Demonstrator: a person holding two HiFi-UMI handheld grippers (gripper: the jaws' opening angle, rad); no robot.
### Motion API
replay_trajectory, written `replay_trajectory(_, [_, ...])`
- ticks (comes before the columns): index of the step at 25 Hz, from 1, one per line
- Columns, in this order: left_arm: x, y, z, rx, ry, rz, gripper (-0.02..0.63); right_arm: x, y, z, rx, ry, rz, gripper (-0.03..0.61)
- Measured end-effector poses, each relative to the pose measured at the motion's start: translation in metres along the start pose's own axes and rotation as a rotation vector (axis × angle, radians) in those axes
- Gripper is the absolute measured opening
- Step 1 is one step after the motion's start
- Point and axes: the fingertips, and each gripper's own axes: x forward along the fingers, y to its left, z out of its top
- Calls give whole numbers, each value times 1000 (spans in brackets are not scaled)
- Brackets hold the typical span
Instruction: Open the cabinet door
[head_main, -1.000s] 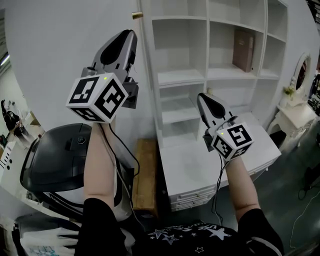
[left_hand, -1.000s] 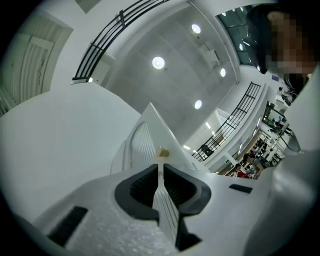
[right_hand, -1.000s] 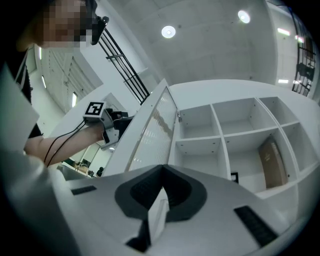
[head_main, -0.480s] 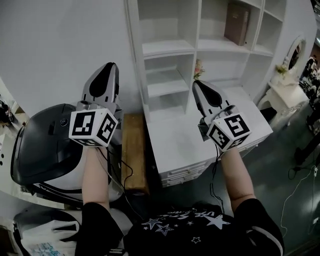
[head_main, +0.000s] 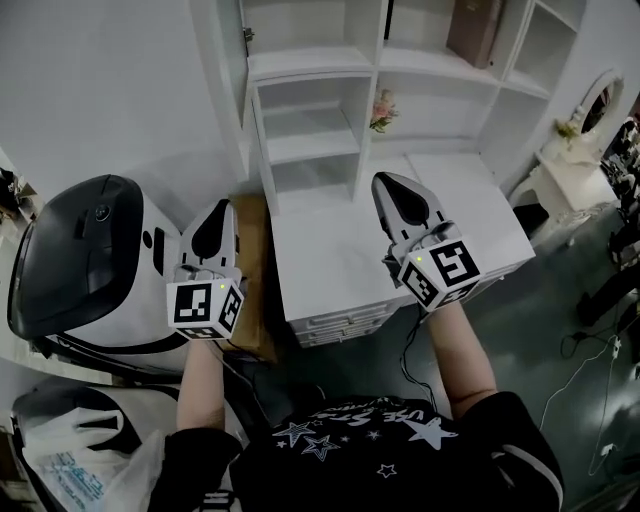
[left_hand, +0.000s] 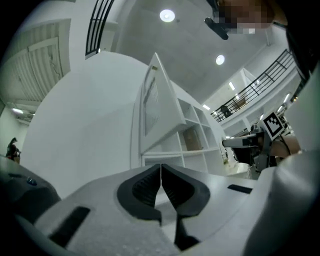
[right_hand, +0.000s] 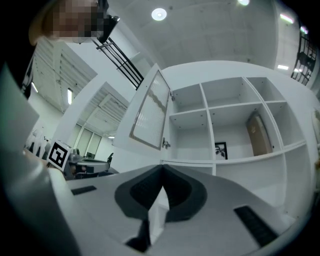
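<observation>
White shelving (head_main: 310, 62) stood ahead, its cabinet door (right_hand: 150, 107) swung open at the upper left.
Left gripper (left_hand: 161, 167) and right gripper (right_hand: 162, 169) were both pinched closed on nothing, apart from the door.

The left gripper (head_main: 214, 210) is held lower than the right gripper (head_main: 386, 182); its jaws are closing, empty; the right's are pressed together.

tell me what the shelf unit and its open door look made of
Shelf unit: looks like white painted or laminated board, smooth and matt, with flat square edges; whether it is wood or composite can't be told. Cabinet door: the same white frame around a paler ribbed panel, perhaps slats or reeded glass.
</observation>
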Motion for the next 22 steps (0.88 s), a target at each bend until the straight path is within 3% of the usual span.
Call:
replay_trajectory(5, [-14, -46, -59, -121, 113, 41, 15, -26, -17, -20, 5, 31, 34, 6])
replay_trajectory(13, [-44, -155, -111, -207, 266, 52, 15, -93, -55, -70, 46, 101, 69, 6])
replay_trajectory(18, [-65, -221, -120, -191, 333, 34, 9, -143, -74, -91, 77, 142, 91, 3])
replay_trajectory(22, [-73, -272, -114, -161, 337, 23, 9, -185, -84, -109, 110, 172, 101, 3])
